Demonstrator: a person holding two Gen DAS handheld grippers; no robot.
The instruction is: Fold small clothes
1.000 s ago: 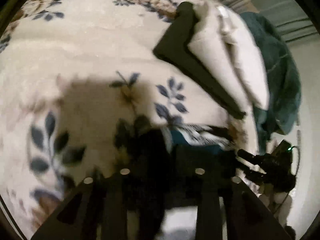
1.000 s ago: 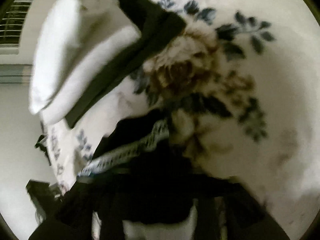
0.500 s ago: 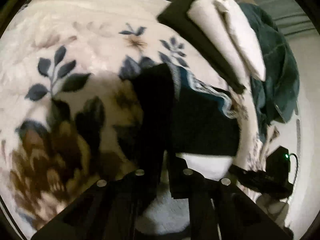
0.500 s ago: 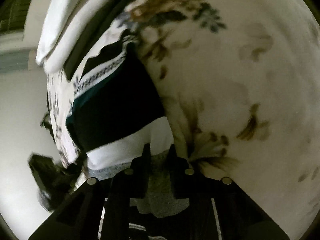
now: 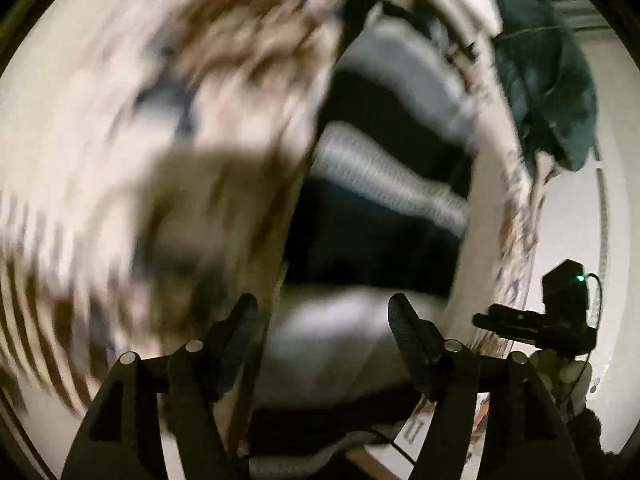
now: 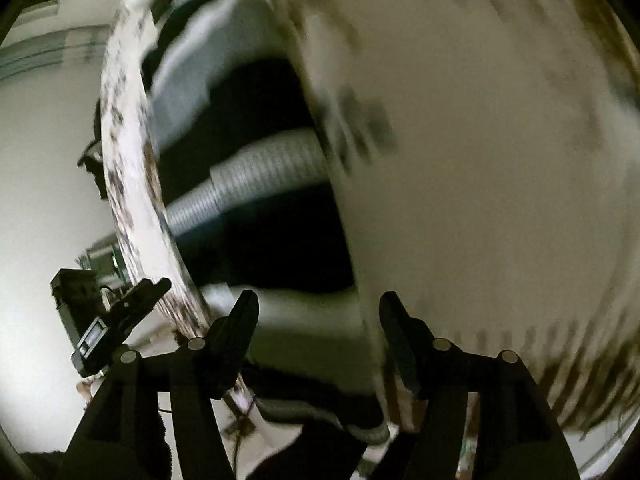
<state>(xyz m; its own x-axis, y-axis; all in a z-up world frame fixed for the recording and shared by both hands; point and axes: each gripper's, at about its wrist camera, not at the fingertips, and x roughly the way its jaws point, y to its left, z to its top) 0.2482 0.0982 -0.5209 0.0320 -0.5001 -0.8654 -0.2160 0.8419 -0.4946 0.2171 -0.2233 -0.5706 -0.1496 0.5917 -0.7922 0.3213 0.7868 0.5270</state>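
Both tongs (image 5: 323, 310) (image 6: 318, 306) newly parted, seemingly empty

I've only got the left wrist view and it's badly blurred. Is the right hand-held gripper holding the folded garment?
Observer: No. The right hand-held gripper is open. Its jaws have just been opening, and nothing is pinched between them.
Operator: Where does the garment sit from that side?
Observer: The folded garment lies just ahead of that gripper and a little to its left in the right wrist view, with a grey ribbed band running across the dark cloth.
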